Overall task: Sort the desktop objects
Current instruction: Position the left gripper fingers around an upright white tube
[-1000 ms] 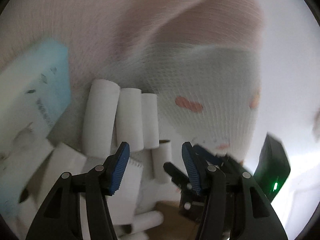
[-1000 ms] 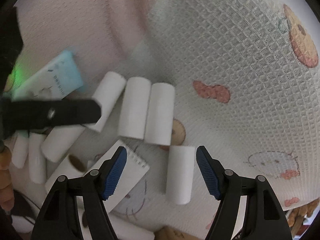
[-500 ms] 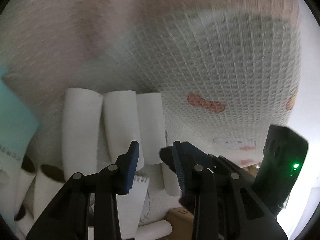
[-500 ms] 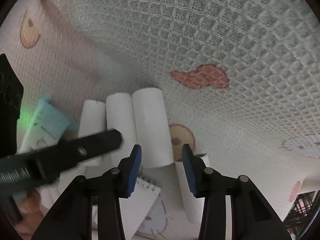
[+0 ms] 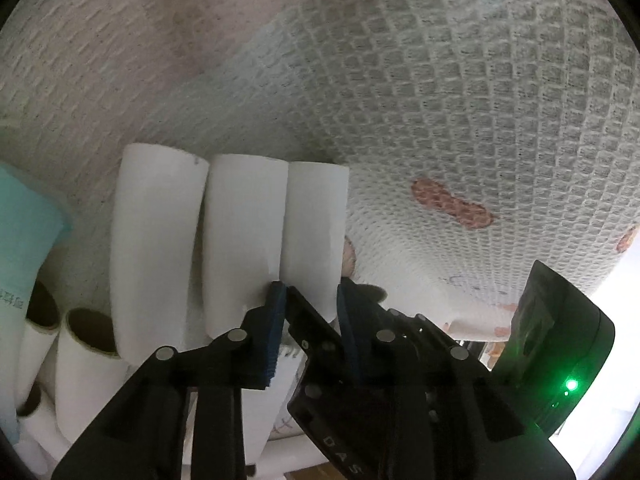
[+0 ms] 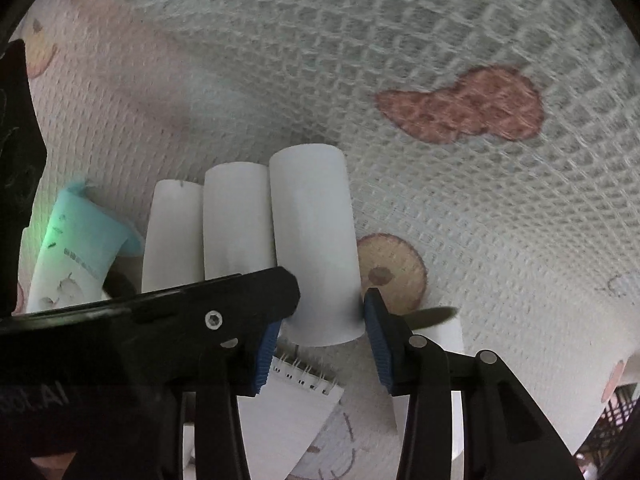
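Rolls lie three abreast on the cloth, long axes pointing away from both hand-held grippers. All are plain white cylinders. The rightmost roll (image 6: 316, 248) sits between the right hand-held gripper's (image 6: 320, 320) blue pads, which clasp its near end. The left hand-held gripper (image 5: 310, 300) stands part-open, its pads beside that same roll's (image 5: 314, 236) near end. A notepad (image 6: 288, 408) lies under the pads.

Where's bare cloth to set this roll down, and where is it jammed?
Bare cloth lies to the right of the three side-by-side rolls, around the brown blotch and beyond the rolls' far ends. Crowded: left, by the teal pack and open-ended tubes, and near, over the spiral notepad.
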`<act>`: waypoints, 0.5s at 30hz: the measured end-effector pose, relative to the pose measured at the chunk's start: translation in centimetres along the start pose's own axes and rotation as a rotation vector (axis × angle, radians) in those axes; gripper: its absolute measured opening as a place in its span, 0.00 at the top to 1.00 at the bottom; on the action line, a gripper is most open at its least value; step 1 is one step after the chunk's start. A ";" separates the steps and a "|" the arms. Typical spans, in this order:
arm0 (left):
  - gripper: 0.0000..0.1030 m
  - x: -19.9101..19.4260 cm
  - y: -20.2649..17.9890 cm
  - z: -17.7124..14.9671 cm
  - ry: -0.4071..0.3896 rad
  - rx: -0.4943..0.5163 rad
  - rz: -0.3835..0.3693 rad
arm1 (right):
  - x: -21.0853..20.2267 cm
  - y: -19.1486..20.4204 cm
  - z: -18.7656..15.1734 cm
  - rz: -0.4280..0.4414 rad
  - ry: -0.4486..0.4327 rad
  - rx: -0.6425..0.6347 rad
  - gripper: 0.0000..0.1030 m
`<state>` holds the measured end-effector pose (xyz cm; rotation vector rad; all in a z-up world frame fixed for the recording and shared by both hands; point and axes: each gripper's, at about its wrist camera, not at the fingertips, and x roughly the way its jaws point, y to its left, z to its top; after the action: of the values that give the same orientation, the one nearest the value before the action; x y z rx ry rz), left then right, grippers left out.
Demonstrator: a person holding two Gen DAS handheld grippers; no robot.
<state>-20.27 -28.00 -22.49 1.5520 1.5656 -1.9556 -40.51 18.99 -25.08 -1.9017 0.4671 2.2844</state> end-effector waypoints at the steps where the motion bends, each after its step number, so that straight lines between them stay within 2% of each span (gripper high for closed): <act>1: 0.73 0.0 0.0 0.0 0.002 -0.003 0.001 | 0.0 0.1 0.0 0.003 0.000 0.001 0.62; 8: 0.73 0.2 -0.4 0.1 0.038 0.000 0.009 | -0.5 0.6 -0.5 0.021 -0.002 -0.025 0.62; 12: 0.70 0.8 -0.5 0.2 0.079 -0.008 -0.005 | -1.1 0.8 -0.9 0.039 0.041 -0.031 0.62; 15: 0.69 0.8 -0.8 0.1 0.079 0.010 -0.009 | -2.0 0.6 -1.3 0.059 0.064 0.010 0.62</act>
<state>-21.19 -27.39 -22.69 1.6484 1.5983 -1.9320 -39.10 18.25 -23.26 -1.9873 0.5492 2.2576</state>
